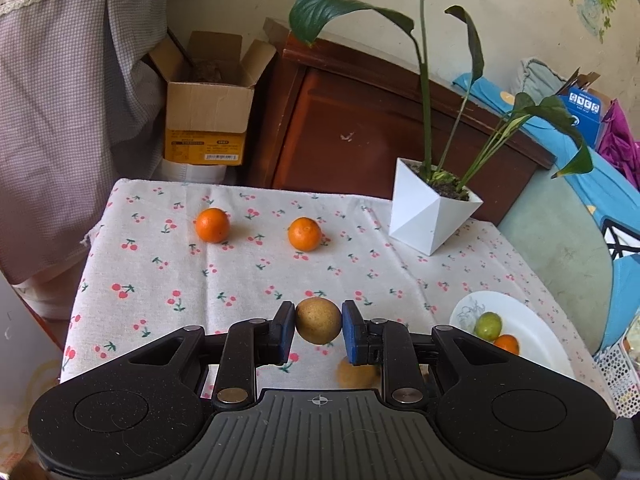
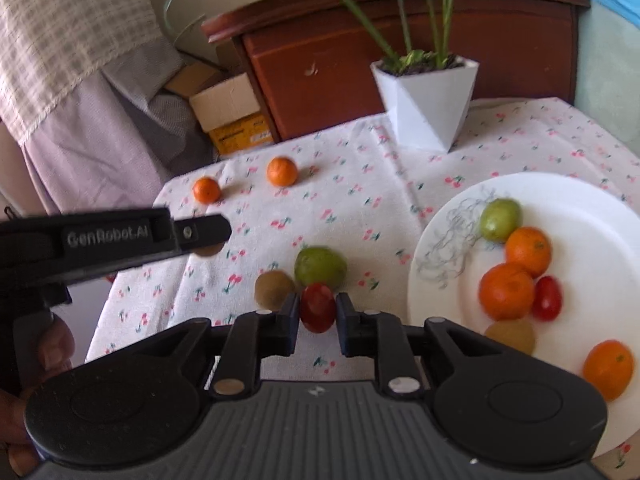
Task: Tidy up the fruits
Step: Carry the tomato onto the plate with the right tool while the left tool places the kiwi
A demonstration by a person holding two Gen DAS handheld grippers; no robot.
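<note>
Left wrist view showed the left gripper (image 1: 318,326) closed on a brown round fruit (image 1: 318,321), both pads touching its sides, held above the cherry-print tablecloth (image 1: 240,272). Right wrist view showed the right gripper (image 2: 317,314) with its jaws narrow, squeezing a red cherry tomato (image 2: 317,307). Just behind it lay a second brown fruit (image 2: 273,289) and a green fruit (image 2: 320,267), touching each other. At the right stood the white plate (image 2: 580,216) with several fruits. Farther away, two oranges (image 1: 212,225) (image 1: 305,233) lay apart, near a white plant pot (image 1: 430,216).
</note>
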